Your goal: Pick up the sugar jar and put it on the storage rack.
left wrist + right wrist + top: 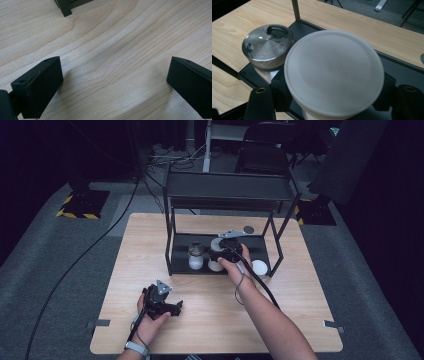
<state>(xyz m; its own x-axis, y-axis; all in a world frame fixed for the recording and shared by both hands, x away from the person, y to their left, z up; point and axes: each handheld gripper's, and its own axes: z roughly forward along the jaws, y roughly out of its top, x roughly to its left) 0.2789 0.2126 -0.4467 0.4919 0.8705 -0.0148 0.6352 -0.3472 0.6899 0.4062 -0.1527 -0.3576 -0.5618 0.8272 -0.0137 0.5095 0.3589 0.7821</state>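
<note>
A white round-lidded container (pixel 334 72) stands on the lower level of a black shelf rack (pixel 172 245). My right gripper (pixel 334 96) is shut on it, one jaw pressed to each side just under the lid. From above, the right gripper (pixel 222 254) reaches into the rack over the container (pixel 215 265). Just left of it stands a glass jar (pixel 195 256) with a metal lid (pixel 267 46). My left gripper (pixel 175 307) rests on the wooden table (pixel 300 310) near the front, open, with bare wood between its jaws (pixel 112 82).
Another white round item (pixel 259 267) sits at the right end of the lower shelf. A dark disc (pixel 248 229) lies behind the rack. The rack's upper shelf (pixel 227 187) overhangs the lower one. A rack foot (pixel 65 10) is ahead of the left gripper.
</note>
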